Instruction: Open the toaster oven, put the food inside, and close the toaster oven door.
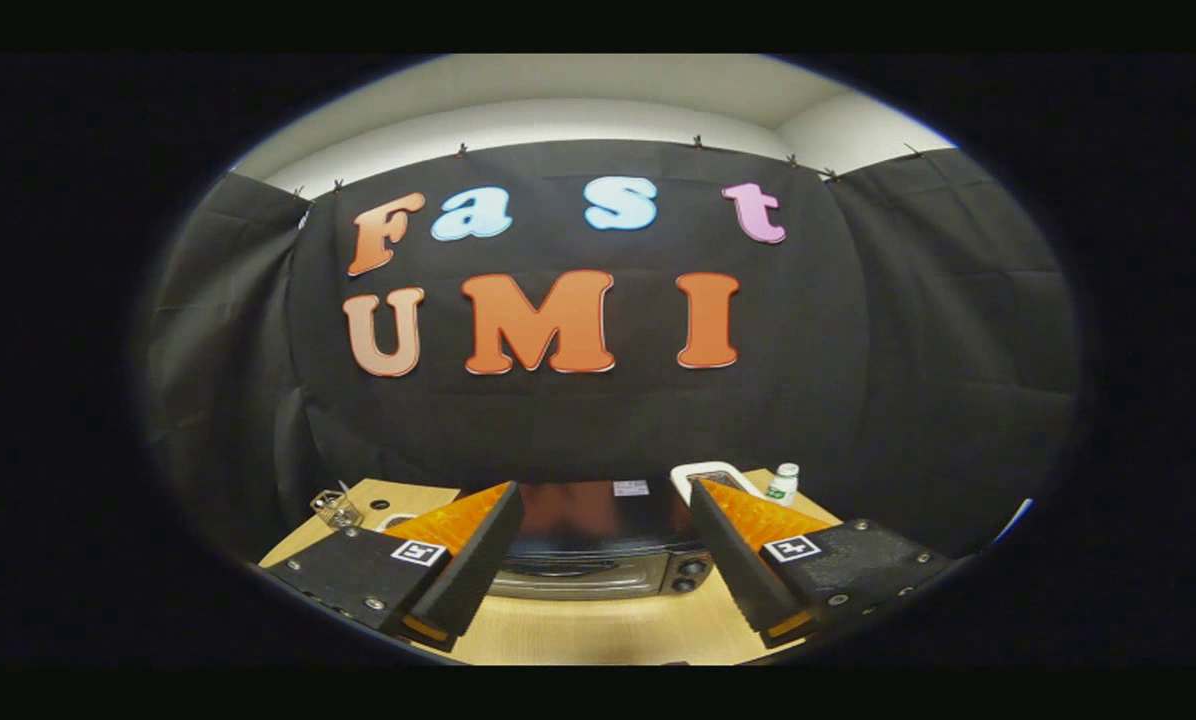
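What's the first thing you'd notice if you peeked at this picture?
Probably the gripper, with its two fingers spread wide open and holding nothing. Right between and just beyond them sits the toaster oven on the wooden table, with its door shut. A little white bottle stands farther back, beyond the right-hand finger.

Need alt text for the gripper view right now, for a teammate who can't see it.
The gripper hangs open above a wooden table, its fingers framing a closed toaster oven just ahead. A white tray and a small white bottle sit beyond the oven; a clear item lies off to the side.
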Demonstrator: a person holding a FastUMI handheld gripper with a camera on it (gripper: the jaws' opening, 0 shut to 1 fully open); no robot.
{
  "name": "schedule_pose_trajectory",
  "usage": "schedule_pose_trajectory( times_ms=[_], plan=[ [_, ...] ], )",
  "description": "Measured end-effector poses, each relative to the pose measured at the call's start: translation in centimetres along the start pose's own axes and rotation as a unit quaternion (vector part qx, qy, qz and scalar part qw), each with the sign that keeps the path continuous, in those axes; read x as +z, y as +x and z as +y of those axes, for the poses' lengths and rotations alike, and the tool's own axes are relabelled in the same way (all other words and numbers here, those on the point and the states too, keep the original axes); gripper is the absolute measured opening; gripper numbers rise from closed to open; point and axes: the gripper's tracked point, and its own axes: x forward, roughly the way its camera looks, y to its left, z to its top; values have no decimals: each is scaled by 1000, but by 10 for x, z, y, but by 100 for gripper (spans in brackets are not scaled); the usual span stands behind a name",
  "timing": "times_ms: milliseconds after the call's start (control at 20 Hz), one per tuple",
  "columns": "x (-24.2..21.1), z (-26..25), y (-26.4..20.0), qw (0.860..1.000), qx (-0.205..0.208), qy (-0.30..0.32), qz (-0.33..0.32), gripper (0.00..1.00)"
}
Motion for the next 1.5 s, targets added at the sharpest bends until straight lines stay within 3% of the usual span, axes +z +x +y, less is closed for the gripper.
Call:
schedule_pose_trajectory(
  times_ms=[450,750,1500],
  plan=[
    [-97,34,70,995,11,-44,87,100],
    [-148,41,89,988,18,-52,145,100],
    [-165,50,70,986,30,-28,164,100]
  ],
)
